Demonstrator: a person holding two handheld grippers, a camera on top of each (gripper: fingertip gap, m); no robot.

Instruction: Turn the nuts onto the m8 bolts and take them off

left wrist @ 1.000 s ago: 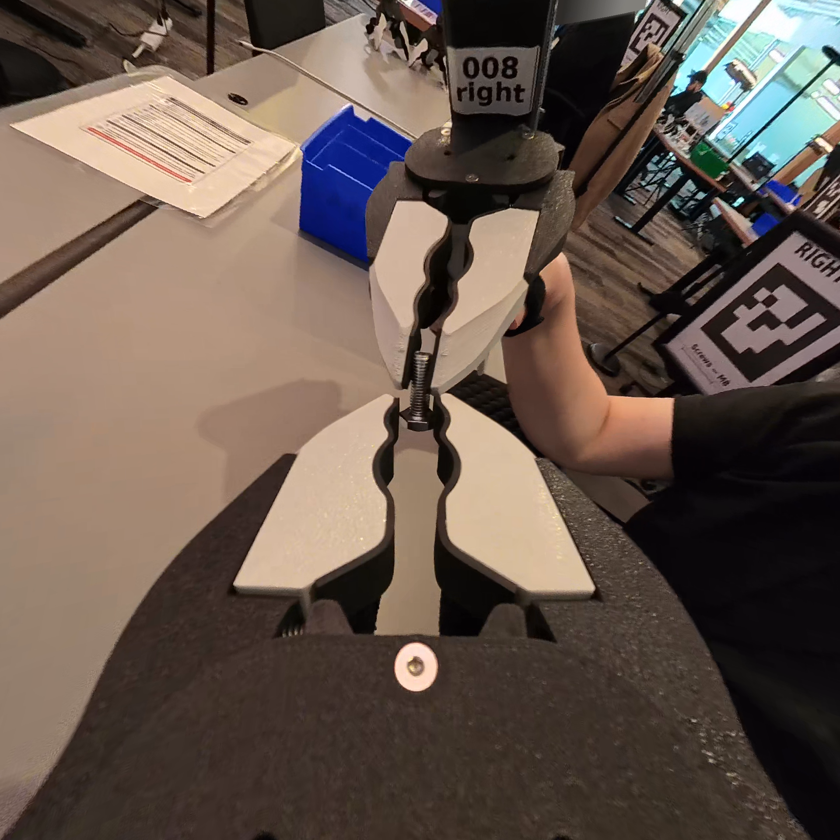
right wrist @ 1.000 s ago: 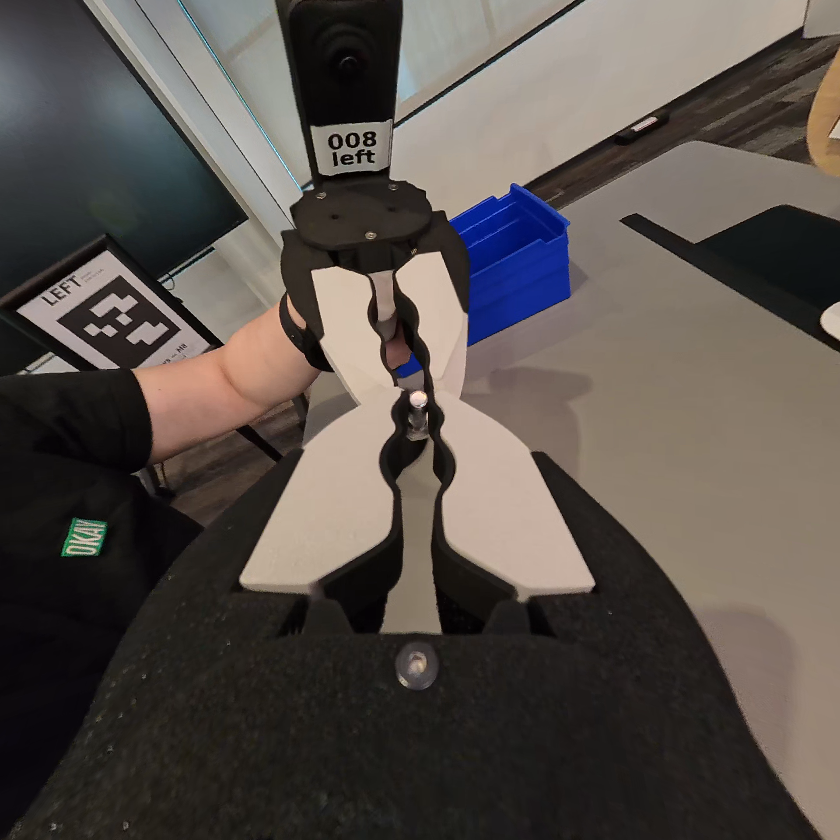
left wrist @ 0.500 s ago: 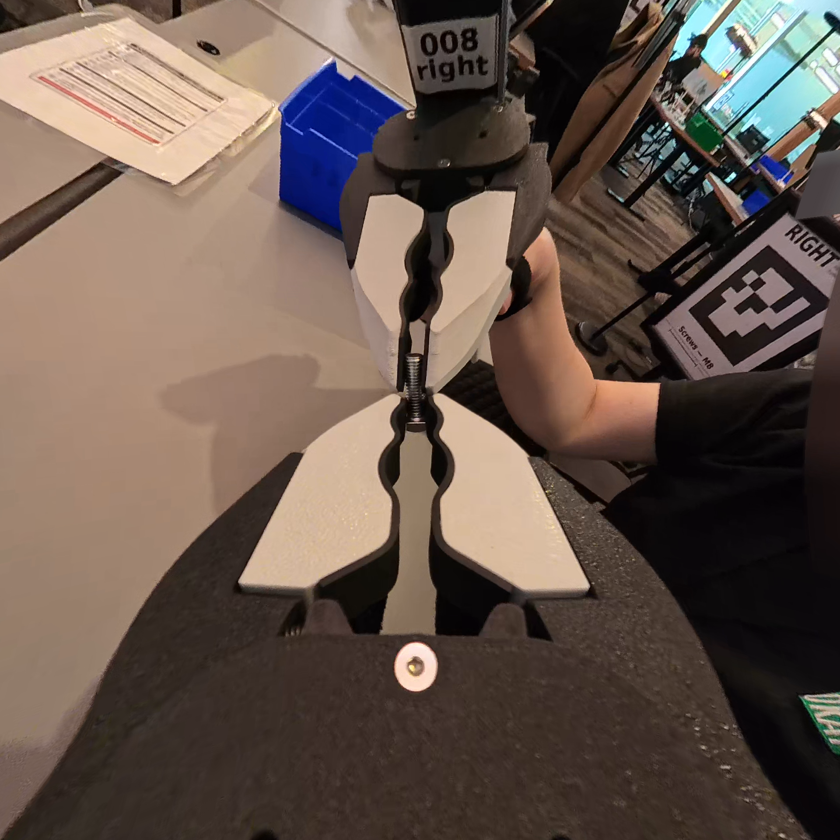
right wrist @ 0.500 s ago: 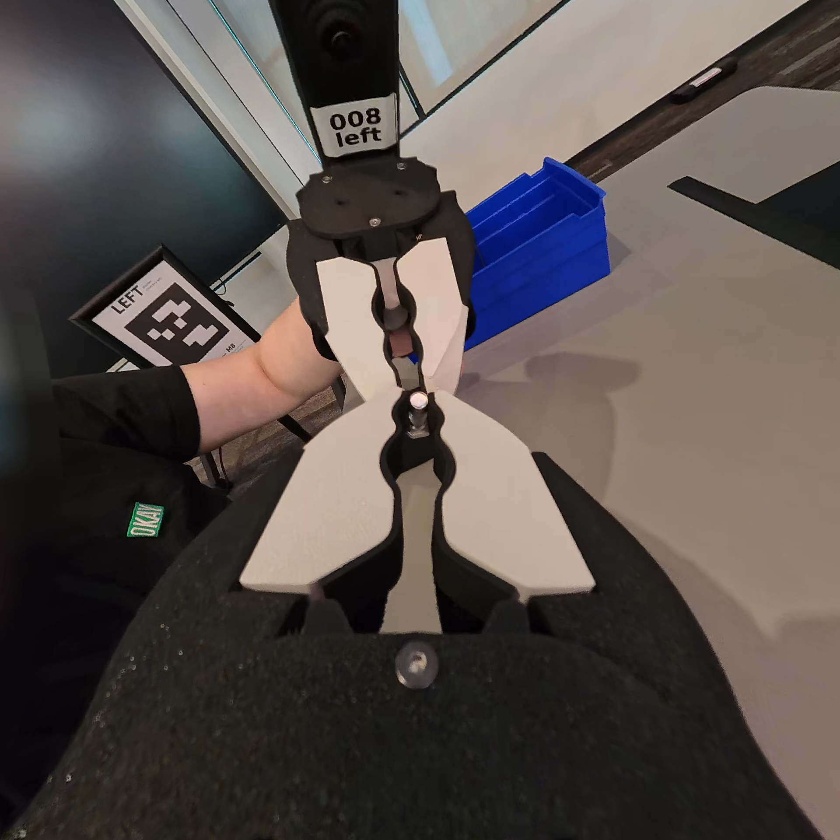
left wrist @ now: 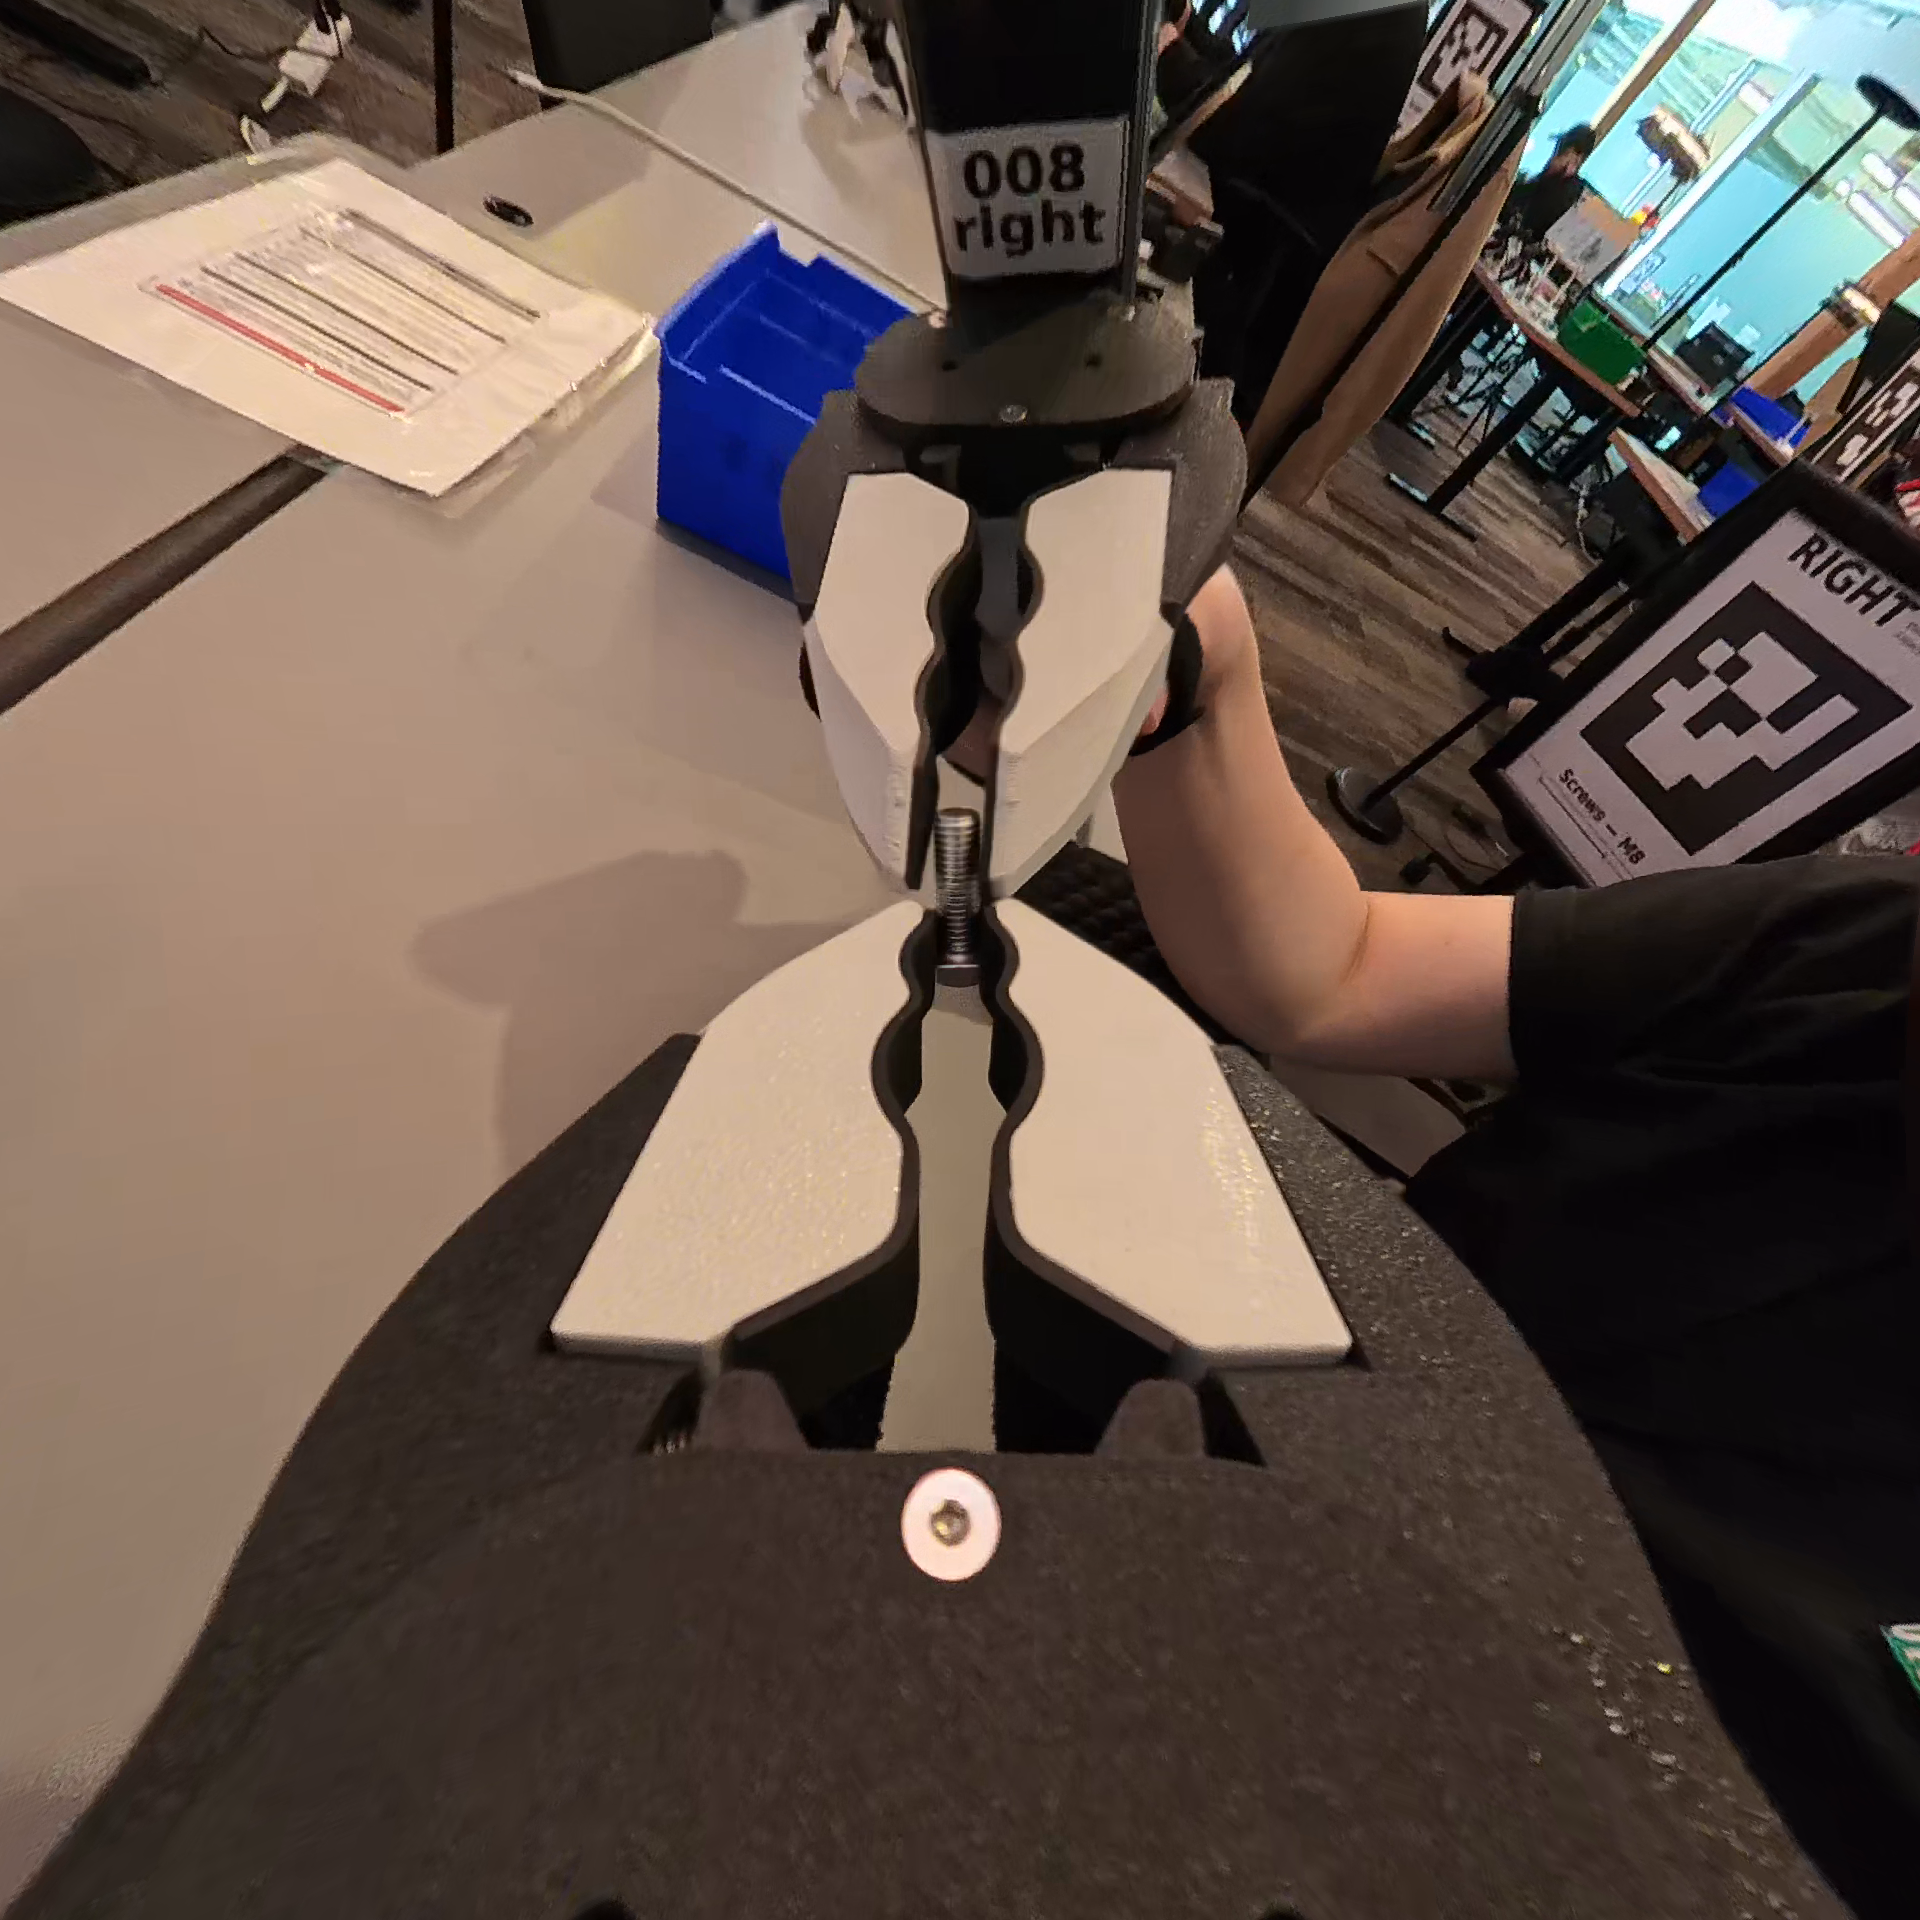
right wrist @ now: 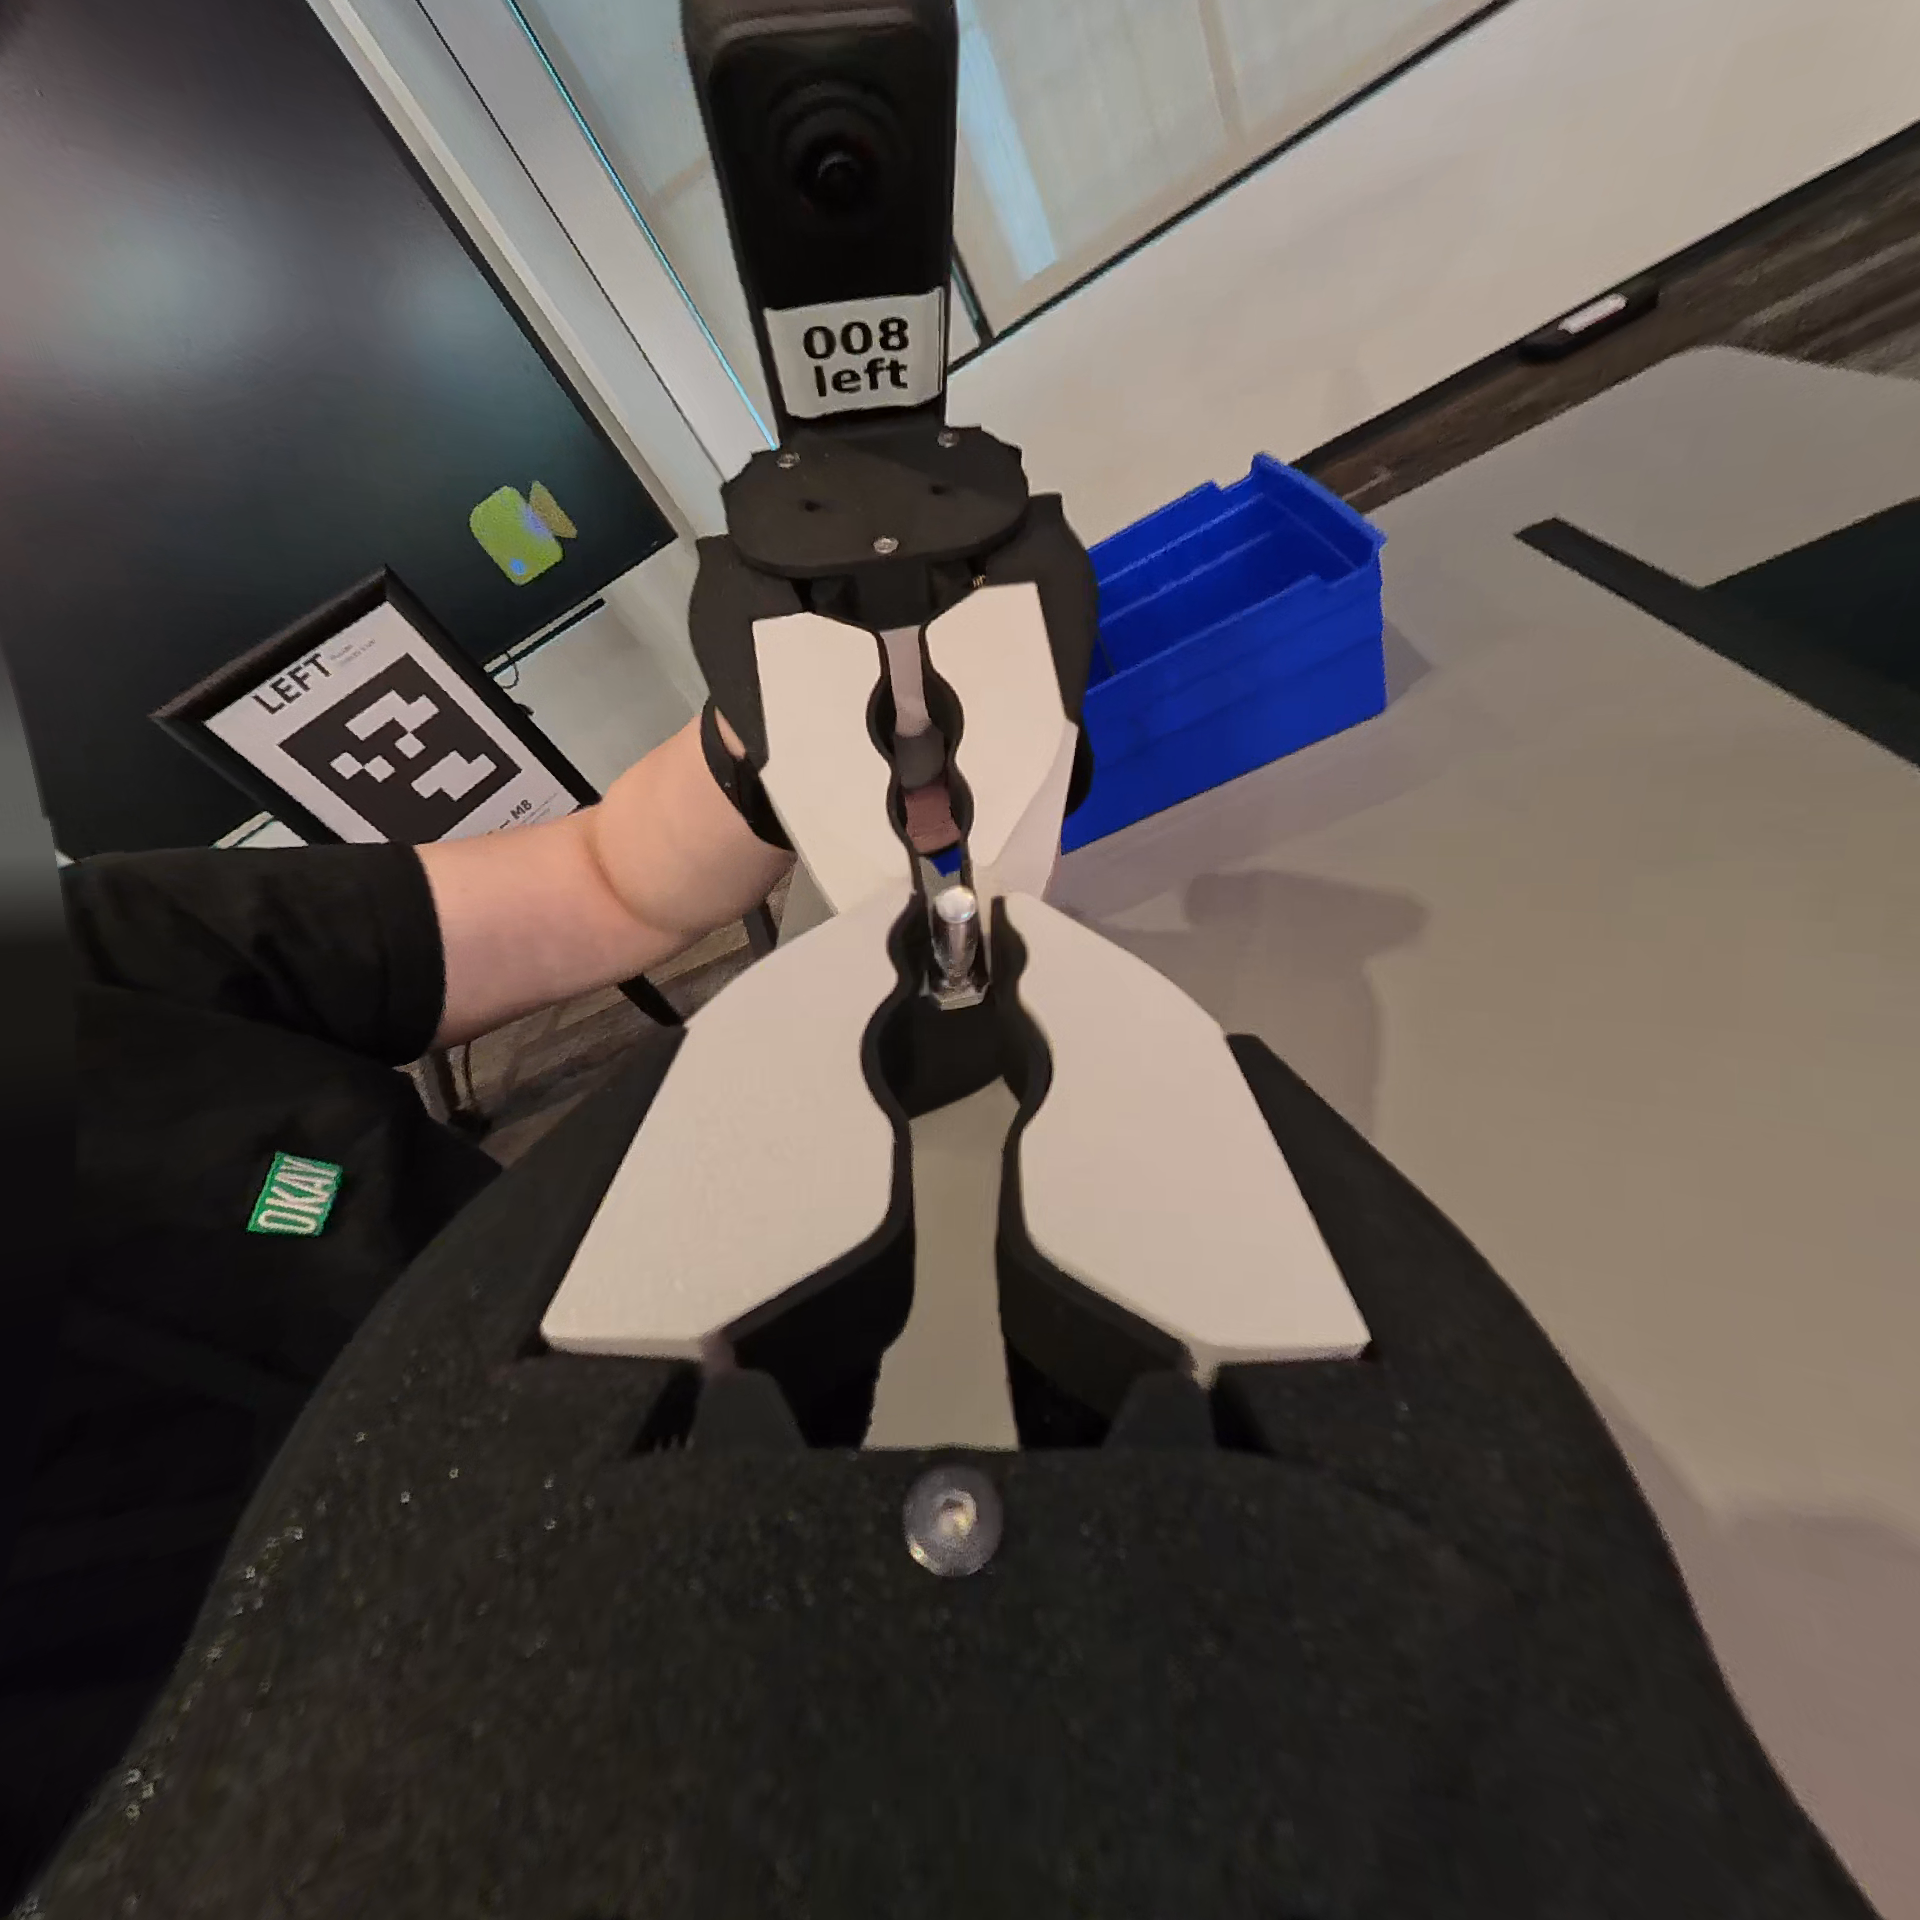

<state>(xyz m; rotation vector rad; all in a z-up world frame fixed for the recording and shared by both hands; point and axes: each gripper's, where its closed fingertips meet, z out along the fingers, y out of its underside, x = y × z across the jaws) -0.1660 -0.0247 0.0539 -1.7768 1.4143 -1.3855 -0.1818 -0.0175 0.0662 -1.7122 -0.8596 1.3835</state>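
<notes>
A silver M8 bolt (left wrist: 956,873) is held level in the air between my two grippers, which meet tip to tip above the grey table (left wrist: 364,831). My left gripper (left wrist: 956,920) is shut on the bolt's hex end (left wrist: 956,971), and the threaded shaft points away into my right gripper (left wrist: 954,878). In the right wrist view my right gripper (right wrist: 951,914) is shut on a hex nut (right wrist: 958,994) around the bolt (right wrist: 954,935). The left gripper (right wrist: 937,878) faces it from above. The fingers hide how far the nut sits on the thread.
A blue plastic bin (left wrist: 748,416) stands on the table behind the grippers; it also shows in the right wrist view (right wrist: 1247,644). A laminated sheet (left wrist: 332,312) lies at the far left. Marker signs on stands (left wrist: 1714,717) (right wrist: 384,738) flank the person's arms (left wrist: 1299,935). The grippers are tip to tip, or close to it.
Both grippers stay clamped tip to tip on the bolt and nut. The pair has tilted and shifted a little, so the background swings. The visible thread length looks about the same.
</notes>
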